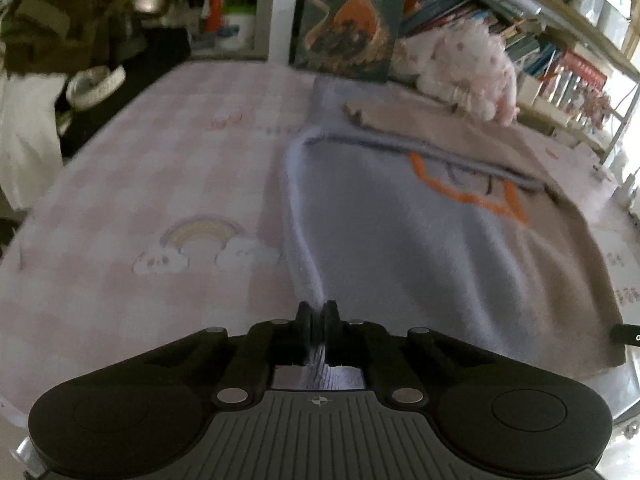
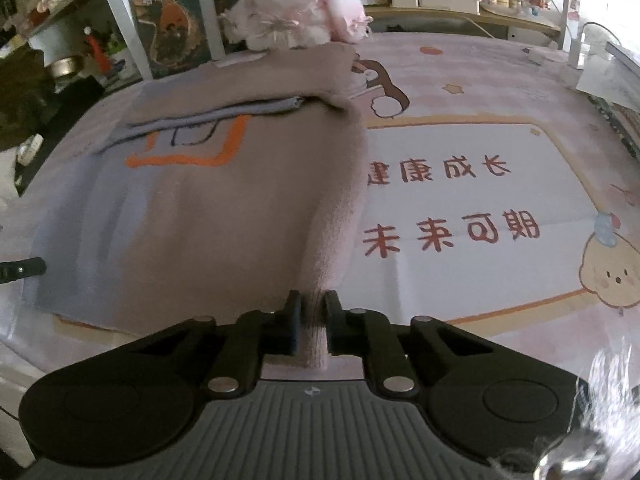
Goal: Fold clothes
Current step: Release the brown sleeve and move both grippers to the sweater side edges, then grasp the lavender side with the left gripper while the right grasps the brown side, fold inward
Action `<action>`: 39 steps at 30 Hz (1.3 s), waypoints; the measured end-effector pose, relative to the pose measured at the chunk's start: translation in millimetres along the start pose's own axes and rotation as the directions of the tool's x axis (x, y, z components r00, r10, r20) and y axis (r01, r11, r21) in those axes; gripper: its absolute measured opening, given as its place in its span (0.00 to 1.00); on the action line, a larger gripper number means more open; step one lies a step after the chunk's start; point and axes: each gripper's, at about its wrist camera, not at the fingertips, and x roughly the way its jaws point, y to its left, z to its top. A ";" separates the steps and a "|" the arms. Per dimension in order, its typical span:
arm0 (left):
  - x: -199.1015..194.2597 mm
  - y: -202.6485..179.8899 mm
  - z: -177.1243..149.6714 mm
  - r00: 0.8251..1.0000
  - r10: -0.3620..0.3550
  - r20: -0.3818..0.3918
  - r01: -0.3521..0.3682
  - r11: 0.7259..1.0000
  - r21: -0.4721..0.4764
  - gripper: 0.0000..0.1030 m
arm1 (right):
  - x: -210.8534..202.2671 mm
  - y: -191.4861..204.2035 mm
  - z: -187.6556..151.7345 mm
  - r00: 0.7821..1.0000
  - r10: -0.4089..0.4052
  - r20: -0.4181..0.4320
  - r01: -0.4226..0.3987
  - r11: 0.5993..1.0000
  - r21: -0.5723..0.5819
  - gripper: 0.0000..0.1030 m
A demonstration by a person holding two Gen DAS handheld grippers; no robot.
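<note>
My left hand-held gripper (image 1: 319,316) pinching sweater (image 1: 400,240) near-left hem corner; right hand-held gripper (image 2: 312,312) pinching near-right corner. Sweater flat on counter (image 2: 460,200), long axis running away from me, neckline farthest.

Left gripper (image 1: 319,316): black, jaws closed tight on a pinched ridge of the garment's edge. Garment (image 1: 400,248): fleecy, pale lavender-blue half nearest, tan half on the right, orange outline motif (image 1: 472,194) across the middle; lying spread on the tabletop, a folded band across its far part. Tabletop (image 1: 160,184): covered by pink checked cloth with rainbow-and-cloud print (image 1: 204,246). Plush toy (image 1: 468,68): pink-white, at far edge beside an upright book (image 1: 352,20). Bookshelves (image 1: 552,40): far right.
</note>
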 end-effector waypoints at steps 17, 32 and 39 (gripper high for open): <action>10.3 25.8 -6.9 0.997 -0.060 -0.040 0.052 0.983 -0.174 0.37 | 6.2 -23.0 -1.1 0.994 0.109 0.006 -0.107 0.974 0.197 0.22; 4.0 24.6 -7.6 0.991 -0.129 -0.042 0.119 0.976 -0.184 0.04 | 6.0 -26.0 0.5 0.990 0.144 -0.001 -0.139 0.961 0.238 0.10; -20.0 20.3 -23.4 0.983 -0.178 -0.038 0.164 0.958 -0.237 0.04 | -20.9 -38.6 -14.4 0.985 0.169 0.027 -0.170 0.949 0.265 0.10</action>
